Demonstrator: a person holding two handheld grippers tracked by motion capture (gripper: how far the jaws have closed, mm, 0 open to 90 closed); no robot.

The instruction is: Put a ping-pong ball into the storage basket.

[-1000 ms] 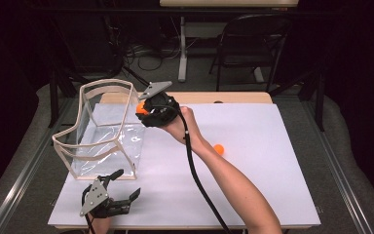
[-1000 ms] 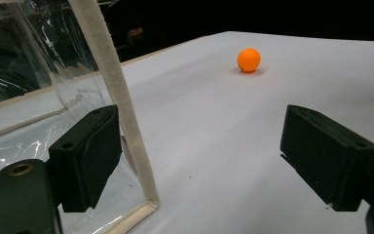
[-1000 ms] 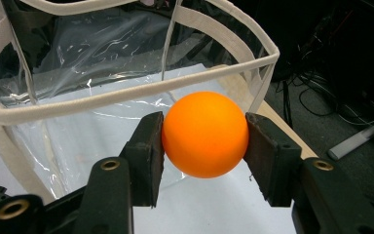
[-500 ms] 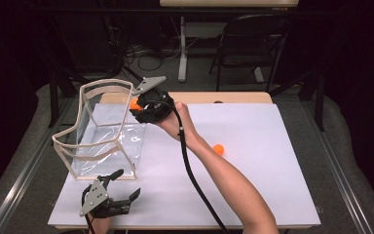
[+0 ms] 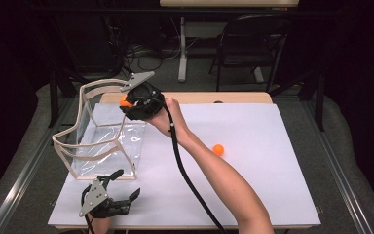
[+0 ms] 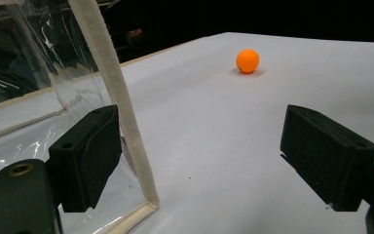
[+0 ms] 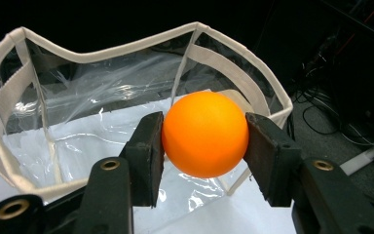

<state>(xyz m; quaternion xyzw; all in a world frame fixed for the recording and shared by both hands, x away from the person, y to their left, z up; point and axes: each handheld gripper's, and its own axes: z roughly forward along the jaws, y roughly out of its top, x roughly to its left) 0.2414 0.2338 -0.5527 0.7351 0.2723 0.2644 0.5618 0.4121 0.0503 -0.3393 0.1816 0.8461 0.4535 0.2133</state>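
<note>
Right gripper (image 7: 204,141), jaws clamped on an orange ball (image 7: 205,133) at the clear bag's (image 5: 102,146) rim: centre it above the opening before releasing; left gripper (image 6: 209,156), jaws open, idles on worktop (image 5: 253,185).

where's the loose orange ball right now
In the high view the loose orange ball lies on the white table, right of the person's forearm, well apart from the clear bag.
</note>
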